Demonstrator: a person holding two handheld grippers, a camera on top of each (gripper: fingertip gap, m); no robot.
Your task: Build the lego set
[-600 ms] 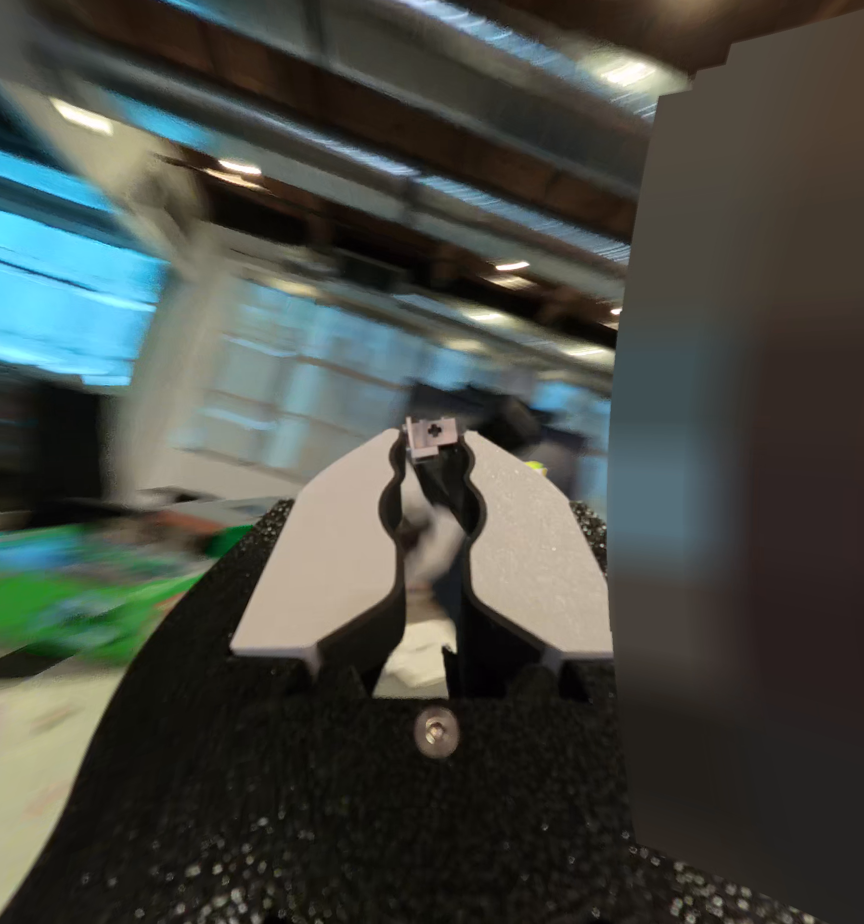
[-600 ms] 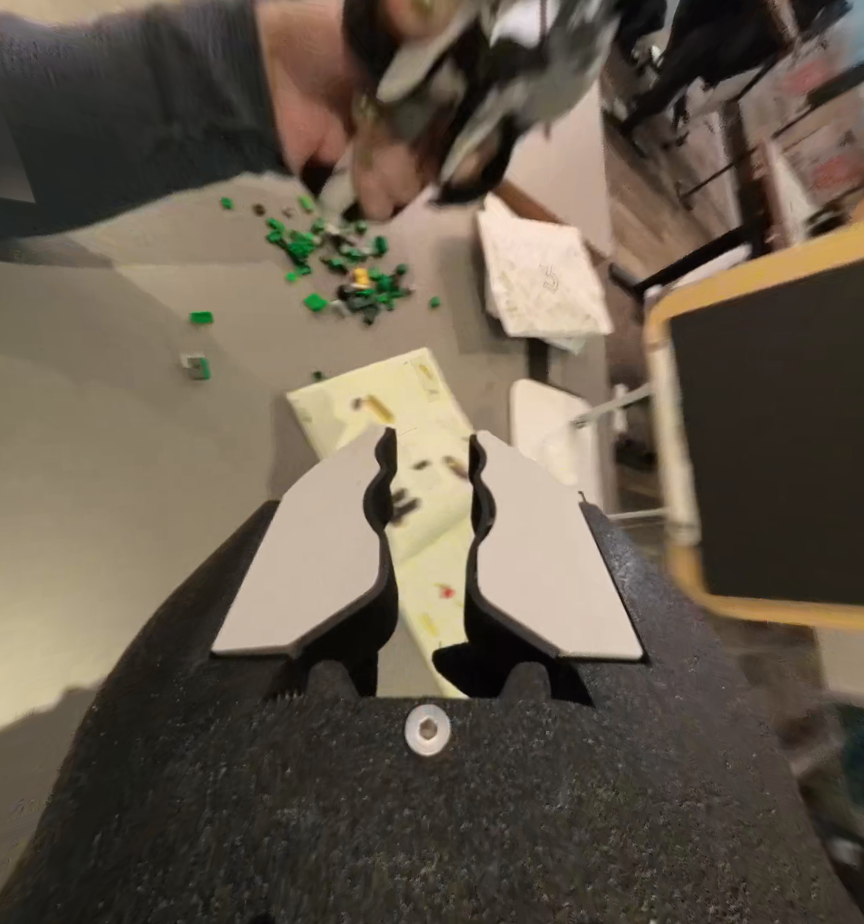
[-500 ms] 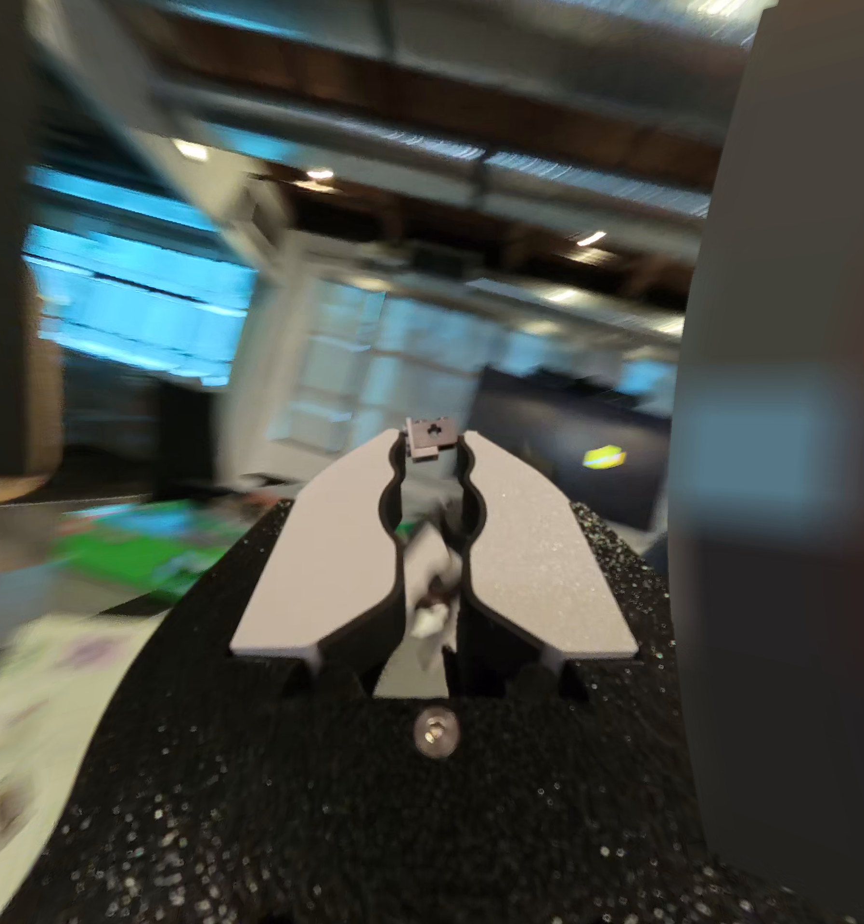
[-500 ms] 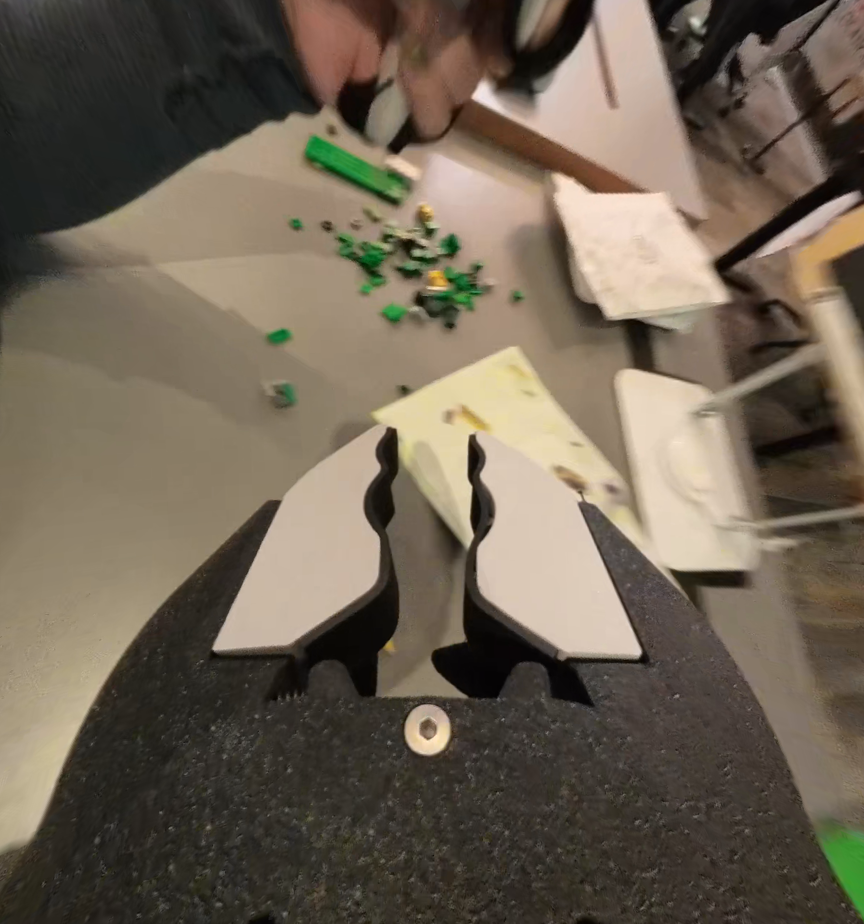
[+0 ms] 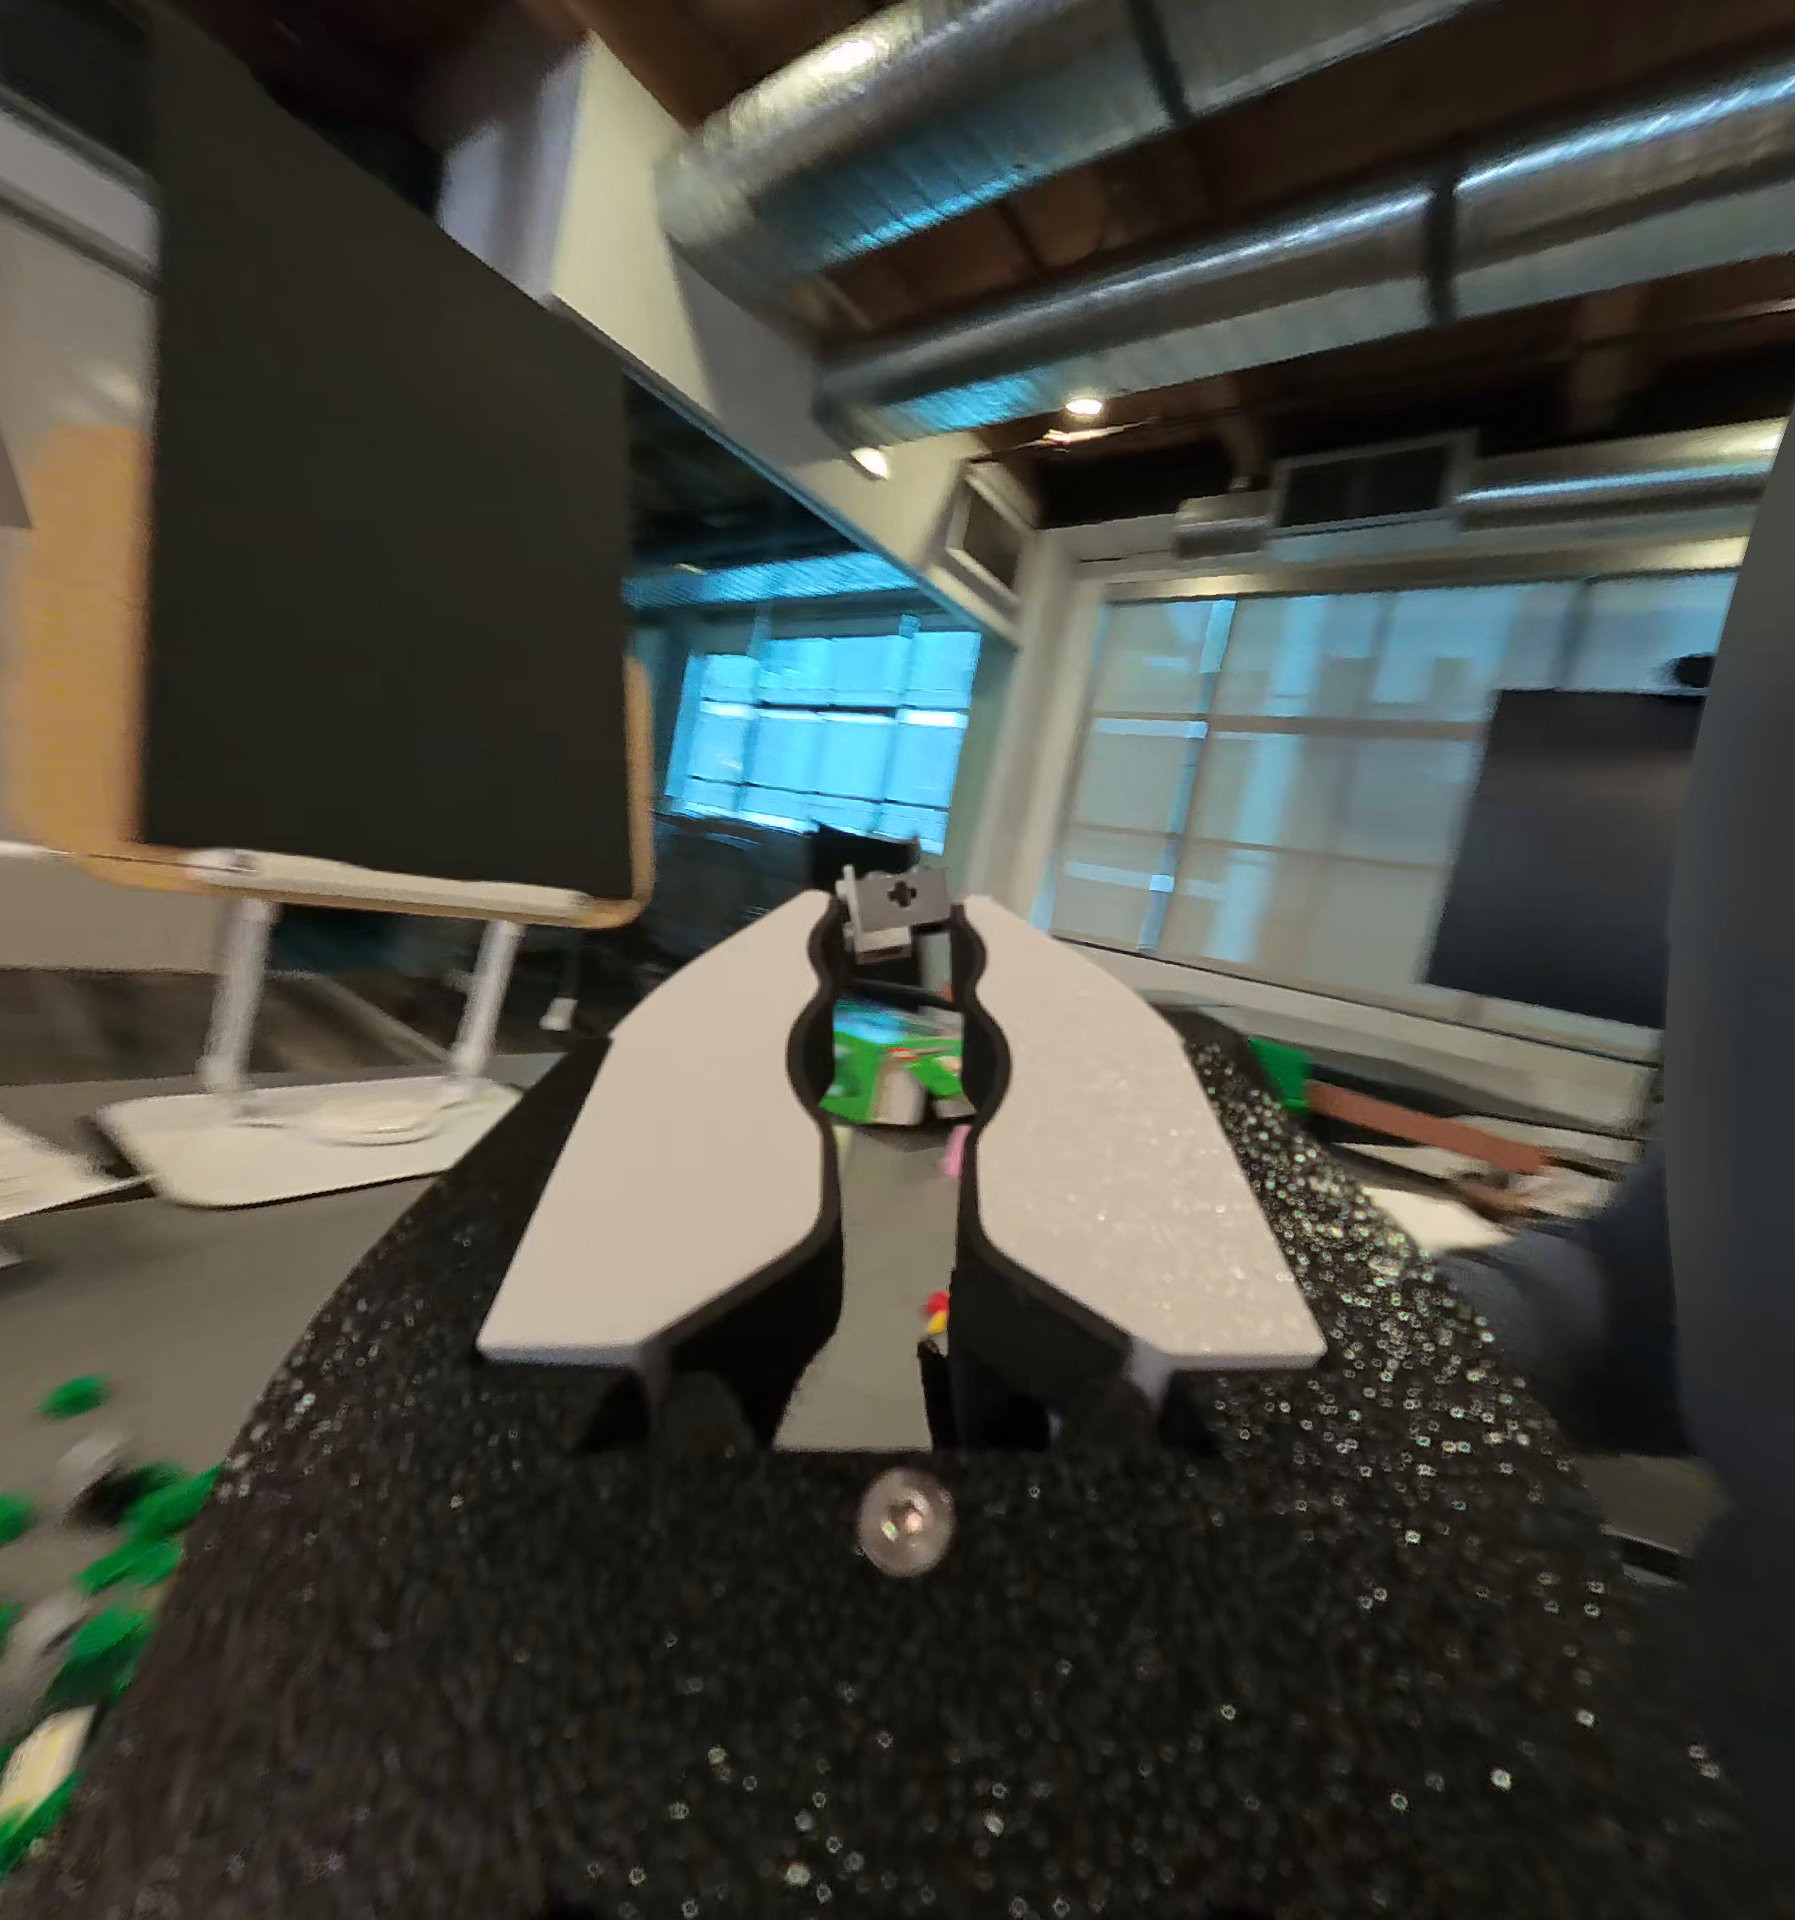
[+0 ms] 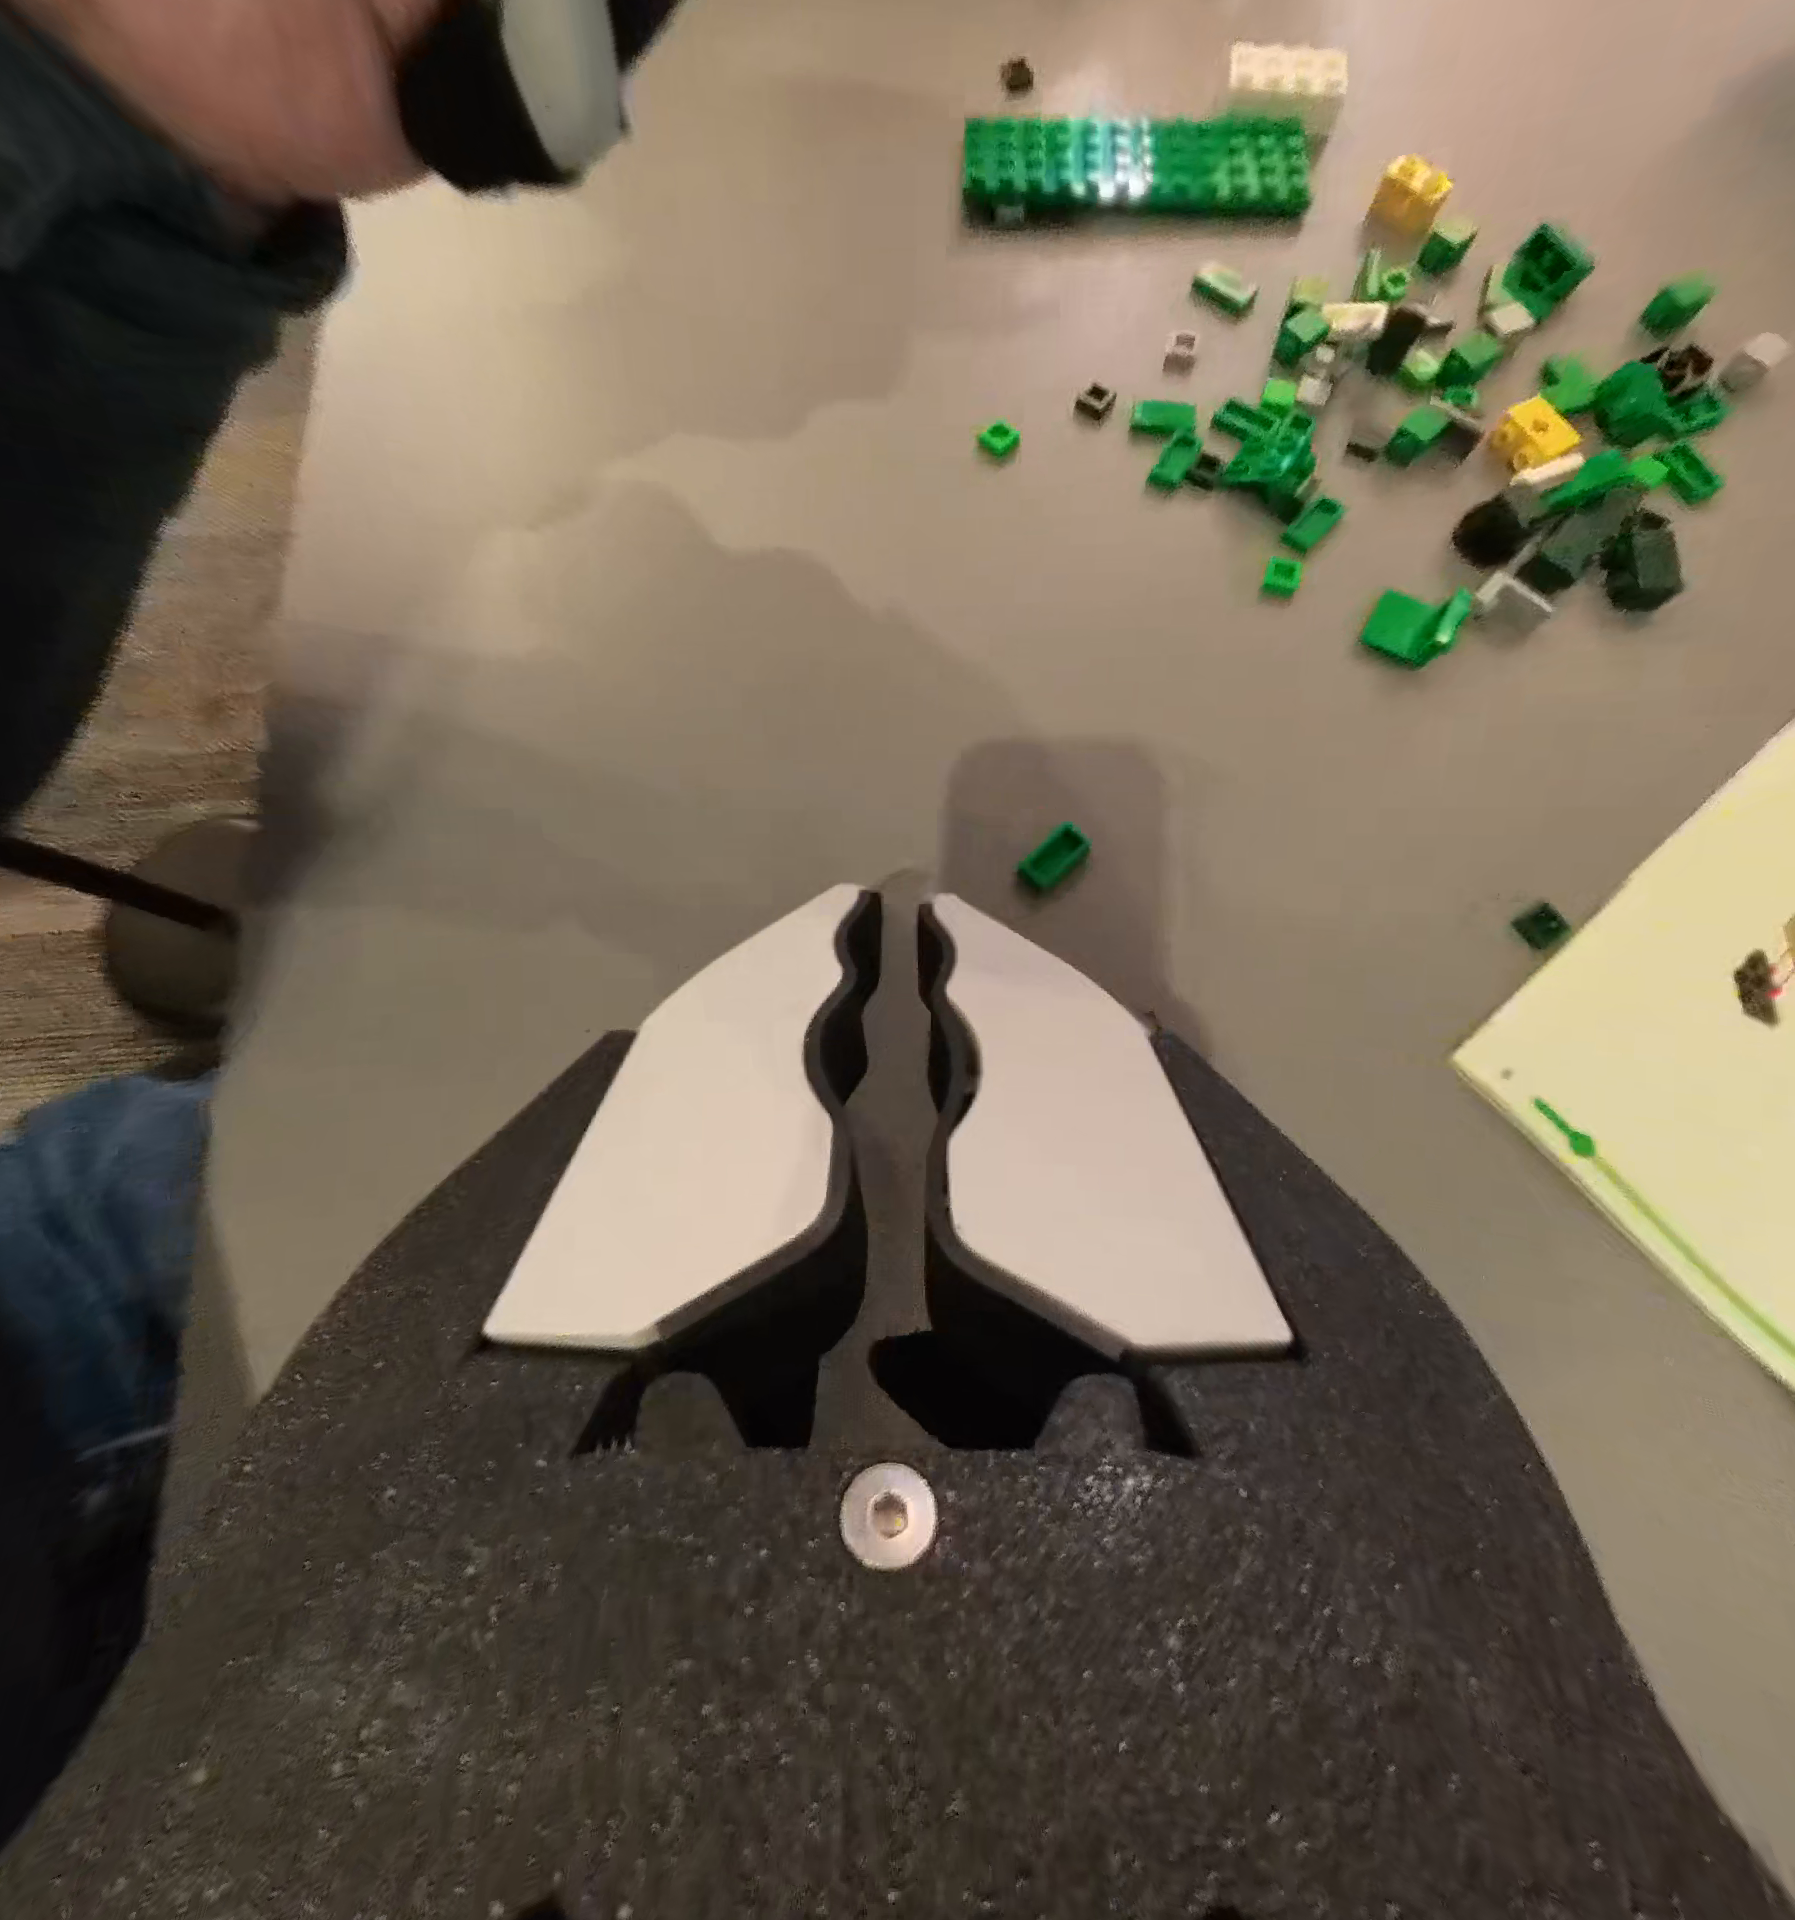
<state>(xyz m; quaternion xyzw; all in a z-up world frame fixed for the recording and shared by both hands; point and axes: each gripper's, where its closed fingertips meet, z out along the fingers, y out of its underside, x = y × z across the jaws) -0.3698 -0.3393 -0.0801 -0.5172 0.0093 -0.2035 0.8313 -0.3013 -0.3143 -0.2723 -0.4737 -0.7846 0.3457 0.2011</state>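
Observation:
My left gripper [image 5: 898, 914] is shut on a small grey lego piece [image 5: 895, 906] with a cross-shaped hole, held in the air and pointing into the room. My right gripper [image 6: 901, 906] points down at the grey table [image 6: 664, 623]; its jaws stand almost together with nothing clearly between them. A small green piece [image 6: 1054, 857] lies just right of its tips. A long green studded plate assembly [image 6: 1142, 166] with a white brick [image 6: 1288, 78] lies at the far side. A pile of loose green pieces [image 6: 1444, 436] with yellow bricks [image 6: 1532, 431] lies at the right.
A pale yellow instruction booklet [image 6: 1703, 1091] lies at the right edge. A hand holding the other gripper [image 6: 519, 94] is at the top left, a leg in jeans [image 6: 41, 1299] beside the table edge. A dark screen on a white stand [image 5: 384, 623] and blurred green pieces [image 5: 41, 1558] show on the left. The tips of one gripper are about 20 cm away from the tips of the other. The long green studded plate assembly [image 6: 1142, 166] is about 25 cm from both grippers' fingertips.
My right gripper has swung down toward the table and its jaws have narrowed from open to nearly together. My left gripper has turned with the grey piece still in it.

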